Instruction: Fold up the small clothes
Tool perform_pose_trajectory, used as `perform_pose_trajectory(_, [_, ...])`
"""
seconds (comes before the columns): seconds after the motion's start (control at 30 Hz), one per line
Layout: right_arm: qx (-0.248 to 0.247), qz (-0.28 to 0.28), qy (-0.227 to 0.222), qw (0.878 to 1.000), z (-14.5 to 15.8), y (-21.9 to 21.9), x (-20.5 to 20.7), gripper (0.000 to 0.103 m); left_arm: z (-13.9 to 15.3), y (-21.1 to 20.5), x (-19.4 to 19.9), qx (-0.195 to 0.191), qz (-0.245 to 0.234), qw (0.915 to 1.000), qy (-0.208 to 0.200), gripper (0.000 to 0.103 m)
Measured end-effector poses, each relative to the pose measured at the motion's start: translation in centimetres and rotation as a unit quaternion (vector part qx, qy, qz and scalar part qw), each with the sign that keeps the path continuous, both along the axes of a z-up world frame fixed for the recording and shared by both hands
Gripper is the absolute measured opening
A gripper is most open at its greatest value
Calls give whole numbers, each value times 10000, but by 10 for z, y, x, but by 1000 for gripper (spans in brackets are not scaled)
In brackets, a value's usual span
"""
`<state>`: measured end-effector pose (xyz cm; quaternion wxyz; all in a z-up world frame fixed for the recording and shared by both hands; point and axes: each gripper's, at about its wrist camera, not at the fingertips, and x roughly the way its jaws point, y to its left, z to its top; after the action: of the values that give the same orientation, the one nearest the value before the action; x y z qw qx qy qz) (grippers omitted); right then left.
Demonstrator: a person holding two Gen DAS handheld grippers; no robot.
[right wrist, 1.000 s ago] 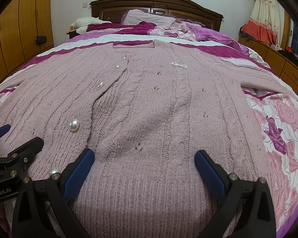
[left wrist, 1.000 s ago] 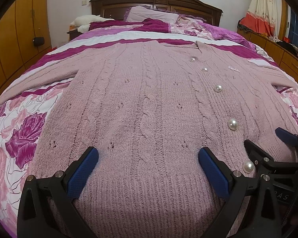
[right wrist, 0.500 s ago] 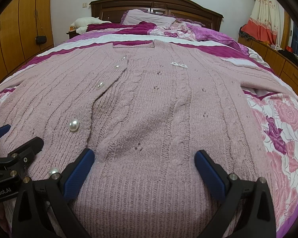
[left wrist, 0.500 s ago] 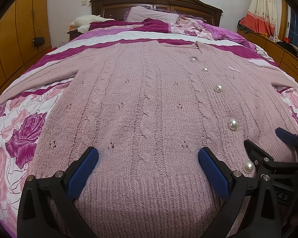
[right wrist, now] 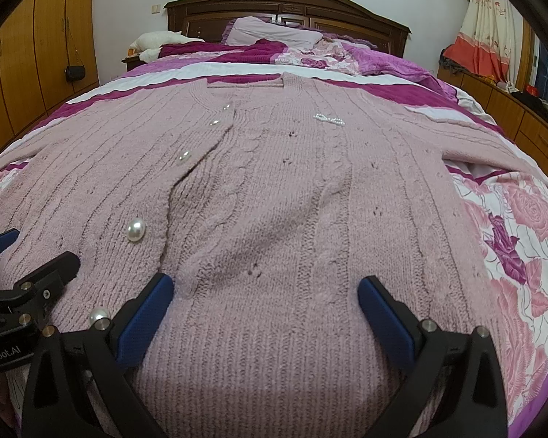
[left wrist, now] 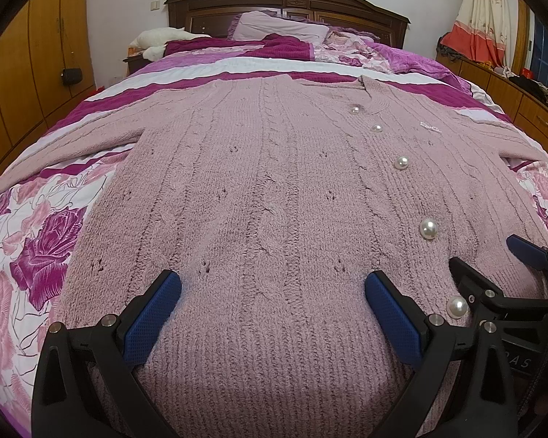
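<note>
A dusty-pink cable-knit cardigan [left wrist: 259, 189] [right wrist: 310, 197] with pearl buttons [left wrist: 428, 228] [right wrist: 136, 230] lies flat, front up and buttoned, sleeves spread out to both sides. My left gripper [left wrist: 272, 292] hovers open over the left half of its hem, blue pads wide apart with nothing between them. Over the right half of the hem my right gripper [right wrist: 265, 290] is also open and holds nothing. Each gripper shows at the edge of the other's view: the right gripper [left wrist: 493, 266] and the left gripper [right wrist: 33, 252]. A small rhinestone bow [right wrist: 328, 119] sits on the chest.
The cardigan rests on a bed with a rose-print cover [left wrist: 36, 248] [right wrist: 522, 241]. Pillows [left wrist: 277, 31] and a dark wooden headboard [left wrist: 285, 3] are at the far end. Wooden wardrobes [left wrist: 29, 54] line the left, a low cabinet [right wrist: 522, 124] the right.
</note>
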<state>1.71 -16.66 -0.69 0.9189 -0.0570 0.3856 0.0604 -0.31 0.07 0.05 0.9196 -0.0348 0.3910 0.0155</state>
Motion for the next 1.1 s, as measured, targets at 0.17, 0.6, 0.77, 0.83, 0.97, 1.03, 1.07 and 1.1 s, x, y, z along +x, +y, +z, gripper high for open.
perform_pose_trajectory(0.17, [0, 1, 0, 10000, 0, 0, 0, 102, 0, 0, 0, 1, -1, 10000, -2, 83])
perform_pose_trajectory(0.6, [-8, 0, 1, 10000, 0, 0, 0, 103, 0, 0, 0, -2, -1, 10000, -3, 83])
perform_pose_trajectory(0.77, [-10, -2, 2, 10000, 1, 0, 1, 103, 0, 0, 0, 0, 0, 10000, -3, 83])
perform_pose_trajectory(0.83, [-11, -1, 2, 10000, 1, 0, 1, 103, 0, 0, 0, -1, -1, 10000, -5, 83])
perform_pose_trajectory(0.97, [-18, -1, -3, 10000, 1, 1, 1, 103, 1, 1, -1, -15, -11, 10000, -19, 83])
perform_pose_trajectory(1.03, [-31, -1, -11, 10000, 2, 0, -1, 103, 2, 1, -2, -38, -30, 10000, -36, 83])
perform_pose_trajectory(1.07, [-35, -9, -12, 10000, 1, -6, 0, 103, 3, 2, -3, -75, -50, 9999, -51, 83])
perform_pose_trajectory(1.1, [-32, -7, -12, 10000, 2, -7, -1, 103, 5, 3, -4, -98, -67, 9999, -60, 83])
